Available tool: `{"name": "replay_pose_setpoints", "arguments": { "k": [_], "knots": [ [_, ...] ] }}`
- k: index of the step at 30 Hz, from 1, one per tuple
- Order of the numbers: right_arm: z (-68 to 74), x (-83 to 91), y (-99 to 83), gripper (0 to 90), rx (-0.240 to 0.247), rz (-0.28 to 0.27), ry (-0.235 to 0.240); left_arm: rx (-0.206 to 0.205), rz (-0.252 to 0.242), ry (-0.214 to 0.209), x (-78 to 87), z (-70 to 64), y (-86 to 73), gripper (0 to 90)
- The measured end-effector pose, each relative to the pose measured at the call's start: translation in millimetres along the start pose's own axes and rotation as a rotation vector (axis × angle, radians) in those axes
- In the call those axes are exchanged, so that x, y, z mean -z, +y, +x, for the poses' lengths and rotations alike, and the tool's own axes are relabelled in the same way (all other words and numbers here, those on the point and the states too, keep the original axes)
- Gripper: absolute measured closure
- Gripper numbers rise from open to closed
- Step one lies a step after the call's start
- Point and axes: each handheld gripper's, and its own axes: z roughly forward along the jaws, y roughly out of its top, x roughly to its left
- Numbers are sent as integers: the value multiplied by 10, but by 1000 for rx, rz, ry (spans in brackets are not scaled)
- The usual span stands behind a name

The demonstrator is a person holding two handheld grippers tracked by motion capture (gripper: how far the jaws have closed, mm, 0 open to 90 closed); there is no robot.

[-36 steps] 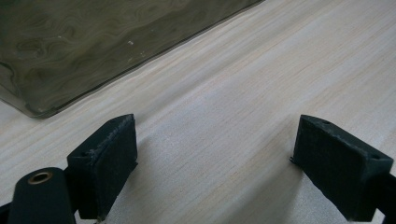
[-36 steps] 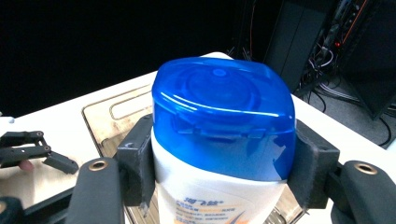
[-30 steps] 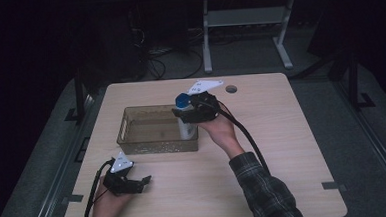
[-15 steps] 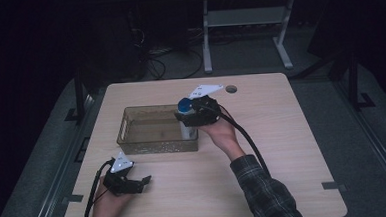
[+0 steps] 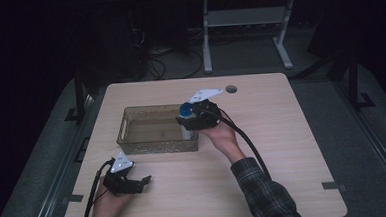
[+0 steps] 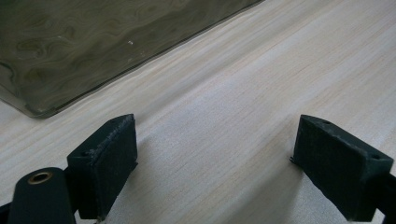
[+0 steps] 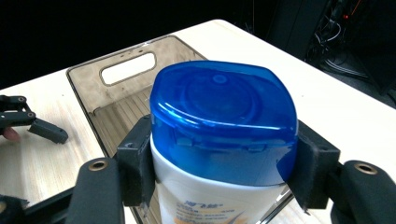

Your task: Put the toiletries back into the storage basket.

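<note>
A white bottle with a blue cap (image 7: 223,121) stands upright, clamped just under its cap between the jaws of my right gripper (image 7: 224,161). From above, the bottle (image 5: 185,110) is over the right end of a clear smoky plastic bin (image 5: 131,122), and my right gripper (image 5: 196,117) hangs at that end. My left gripper (image 5: 140,182) rests open on the table near the front left, with bare wood between its pads (image 6: 105,161). The bin's wall (image 6: 84,46) shows just beyond it.
The bin's far wall has a handle slot (image 7: 127,68). A round cable hole (image 5: 231,89) sits in the table near the back edge. Bare wood (image 5: 293,148) spreads to the right of the bin. A stand's legs (image 5: 208,47) rise behind the table.
My right gripper has lowered the bottle slightly toward the right end of the bin. The left gripper has stayed put.
</note>
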Motion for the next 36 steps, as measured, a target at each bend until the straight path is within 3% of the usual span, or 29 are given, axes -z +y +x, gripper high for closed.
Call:
{"name": "replay_pose_setpoints", "arguments": {
  "k": [17,26,31,36],
  "knots": [
    [55,-50,-67,351,27,35,2,-2,2,0,2,1,1,125],
    [44,-45,-67,344,18,38,13,-1,2,0,2,1,1,126],
    [23,-45,-65,229,-10,41,42,-3,3,-1,2,1,1,126],
    [19,-15,-51,184,-19,31,47,-4,3,-1,2,1,1,126]
  ]
}}
